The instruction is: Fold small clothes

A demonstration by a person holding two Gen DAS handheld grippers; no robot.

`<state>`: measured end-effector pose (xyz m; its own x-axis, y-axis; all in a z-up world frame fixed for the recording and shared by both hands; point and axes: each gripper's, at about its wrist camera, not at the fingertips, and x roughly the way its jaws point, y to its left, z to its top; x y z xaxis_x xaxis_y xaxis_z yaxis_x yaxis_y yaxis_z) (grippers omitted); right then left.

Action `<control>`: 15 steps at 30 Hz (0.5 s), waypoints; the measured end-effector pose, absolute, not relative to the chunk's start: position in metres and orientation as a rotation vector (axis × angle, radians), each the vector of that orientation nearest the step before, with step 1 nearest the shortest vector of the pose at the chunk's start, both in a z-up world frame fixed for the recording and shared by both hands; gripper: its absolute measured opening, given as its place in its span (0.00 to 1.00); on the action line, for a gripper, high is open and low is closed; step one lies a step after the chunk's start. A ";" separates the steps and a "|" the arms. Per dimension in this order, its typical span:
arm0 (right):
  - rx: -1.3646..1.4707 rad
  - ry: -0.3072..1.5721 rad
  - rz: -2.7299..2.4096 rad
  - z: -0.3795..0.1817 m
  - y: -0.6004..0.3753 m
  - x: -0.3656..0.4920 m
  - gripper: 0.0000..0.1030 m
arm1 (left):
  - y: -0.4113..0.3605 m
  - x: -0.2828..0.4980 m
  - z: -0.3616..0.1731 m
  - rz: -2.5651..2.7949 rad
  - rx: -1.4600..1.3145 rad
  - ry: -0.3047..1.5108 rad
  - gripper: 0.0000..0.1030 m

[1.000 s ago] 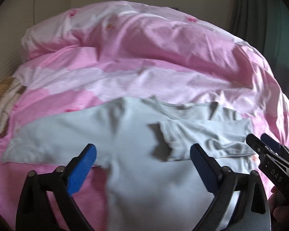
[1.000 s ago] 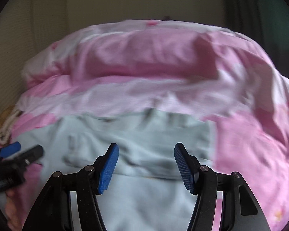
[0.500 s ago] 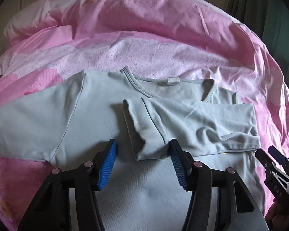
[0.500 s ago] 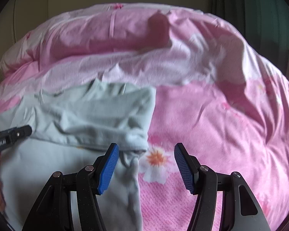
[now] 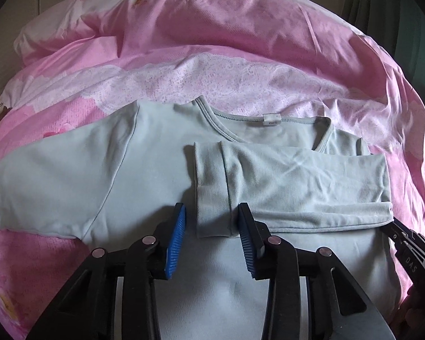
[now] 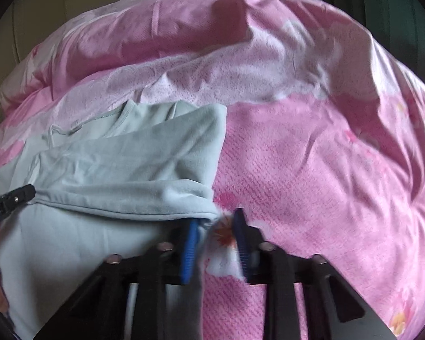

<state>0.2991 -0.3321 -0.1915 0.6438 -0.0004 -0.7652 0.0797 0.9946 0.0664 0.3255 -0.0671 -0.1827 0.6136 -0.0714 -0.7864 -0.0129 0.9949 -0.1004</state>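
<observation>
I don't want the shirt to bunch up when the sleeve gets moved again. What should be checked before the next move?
1. Left gripper around the cuff of the folded sleeve: ok, its jaws have just been closing.
2. Left pads pressing the cuff: not ok, gaps show.
3. Right gripper at the sleeve's fold, jaws just closing: ok.
4. Right gripper gripping cloth: cannot tell, blurred.
5. Shirt flat on the pink quilt: ok.
6. Other sleeve spread out: ok.
</observation>
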 end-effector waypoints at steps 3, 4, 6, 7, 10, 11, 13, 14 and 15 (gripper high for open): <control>0.082 0.880 -0.078 -0.192 -0.332 0.294 0.12 | -0.067 0.324 -0.183 -0.029 -0.094 0.911 0.38; 0.073 0.889 -0.087 -0.193 -0.331 0.291 0.11 | -0.067 0.323 -0.184 -0.029 -0.093 0.912 0.38; 0.064 0.900 -0.094 -0.197 -0.330 0.290 0.11 | -0.066 0.323 -0.186 -0.028 -0.090 0.914 0.38; 0.062 0.901 -0.094 -0.198 -0.330 0.289 0.11 | -0.066 0.322 -0.187 -0.026 -0.089 0.917 0.39; 0.064 0.892 -0.097 -0.195 -0.330 0.288 0.12 | -0.065 0.319 -0.185 -0.023 -0.089 0.915 0.41; 0.065 0.889 -0.094 -0.193 -0.331 0.286 0.14 | -0.064 0.317 -0.184 -0.022 -0.091 0.913 0.42; 0.053 0.886 -0.104 -0.190 -0.330 0.282 0.22 | -0.063 0.313 -0.181 -0.023 -0.094 0.909 0.44; 0.045 0.879 -0.110 -0.188 -0.330 0.279 0.26 | -0.062 0.311 -0.180 -0.022 -0.093 0.907 0.46; 0.042 0.875 -0.112 -0.186 -0.329 0.277 0.27 | -0.062 0.308 -0.178 -0.023 -0.091 0.905 0.46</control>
<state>0.2766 -0.3293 -0.1859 0.6355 -0.0813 -0.7679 0.1155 0.9933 -0.0096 0.3079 -0.0616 -0.1779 0.6181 -0.0586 -0.7839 -0.0183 0.9959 -0.0889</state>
